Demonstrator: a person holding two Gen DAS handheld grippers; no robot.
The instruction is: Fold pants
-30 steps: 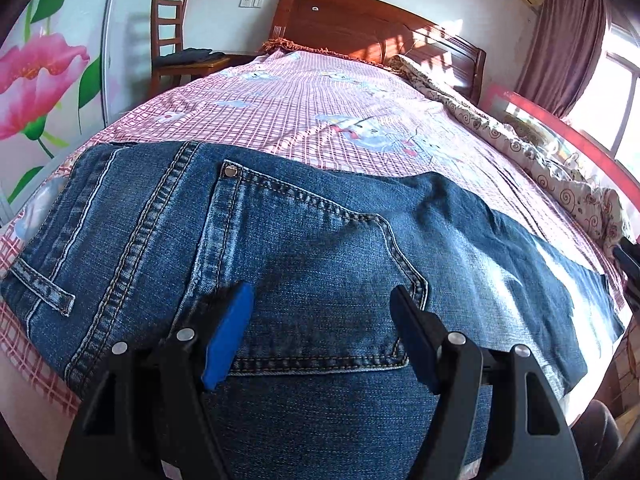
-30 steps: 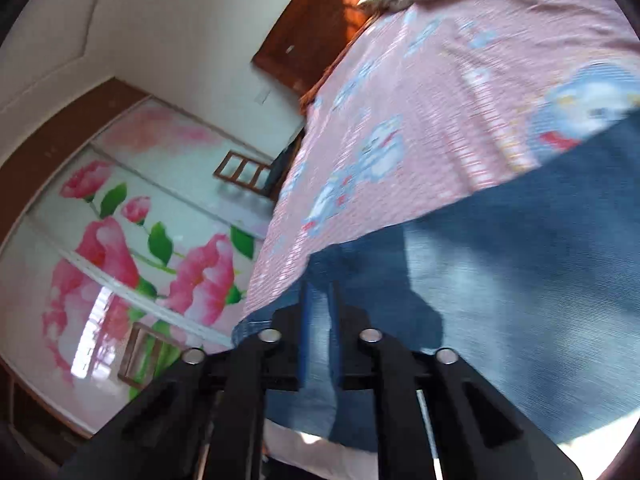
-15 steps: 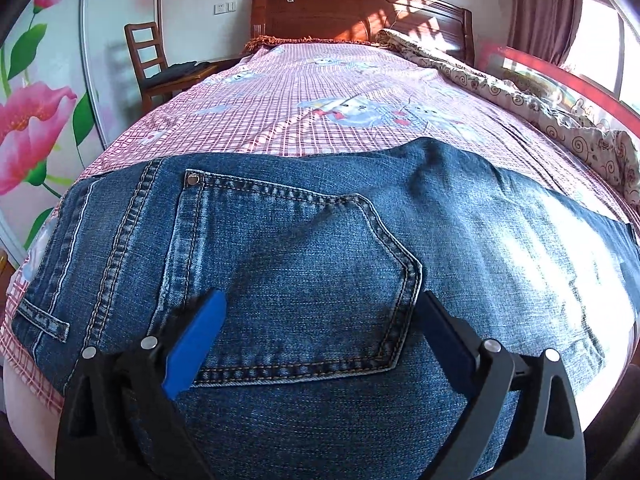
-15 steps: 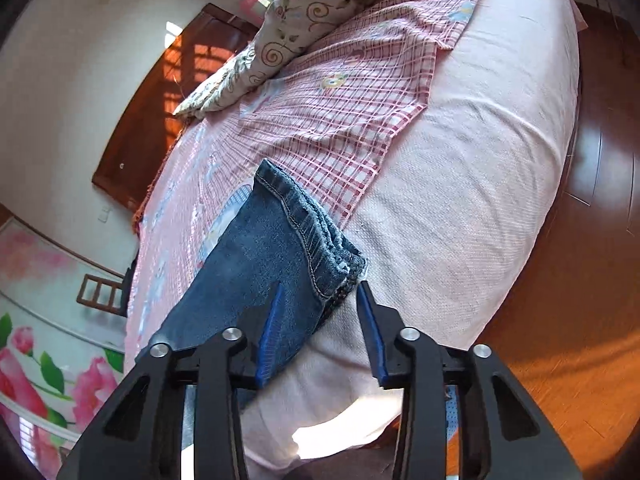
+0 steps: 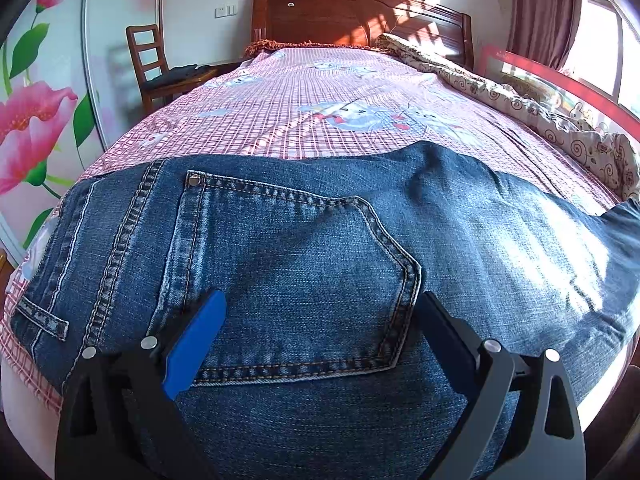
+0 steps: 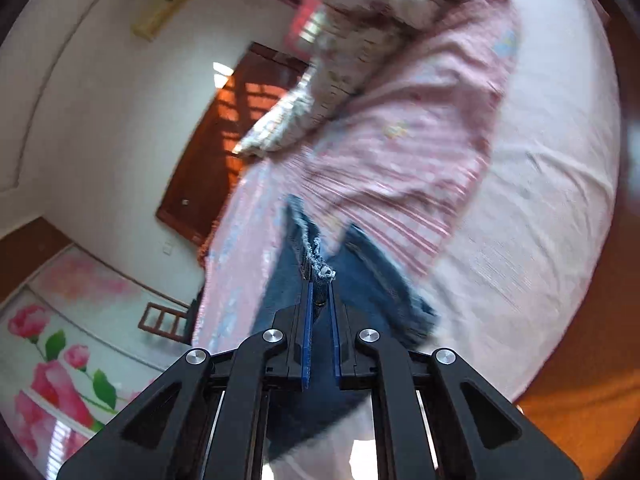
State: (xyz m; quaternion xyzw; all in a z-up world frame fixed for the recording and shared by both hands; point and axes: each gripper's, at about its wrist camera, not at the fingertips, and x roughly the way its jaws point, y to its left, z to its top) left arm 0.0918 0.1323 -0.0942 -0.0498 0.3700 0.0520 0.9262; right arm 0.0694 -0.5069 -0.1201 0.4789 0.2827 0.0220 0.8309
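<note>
Blue jeans [image 5: 304, 264] lie flat across the foot of the bed, back pocket up, waistband at the left. My left gripper [image 5: 320, 320] is open wide, hovering over the back pocket, its fingers on either side of it. In the right wrist view my right gripper [image 6: 319, 292] is shut on the frayed hem of the jeans leg [image 6: 316, 256] and holds it lifted off the bed. That view is blurred by motion.
The bed has a pink checked sheet [image 5: 340, 120], a wooden headboard [image 5: 360, 16] and a rolled quilt [image 5: 520, 96] along the right side. A wooden chair [image 5: 160, 68] stands at the far left by the flowered wardrobe. Wooden floor [image 6: 580, 420] lies beyond the bed edge.
My right gripper has closed on the jeans leg hem and lifted it. My left gripper has stayed open over the pocket, shifting only slightly.
</note>
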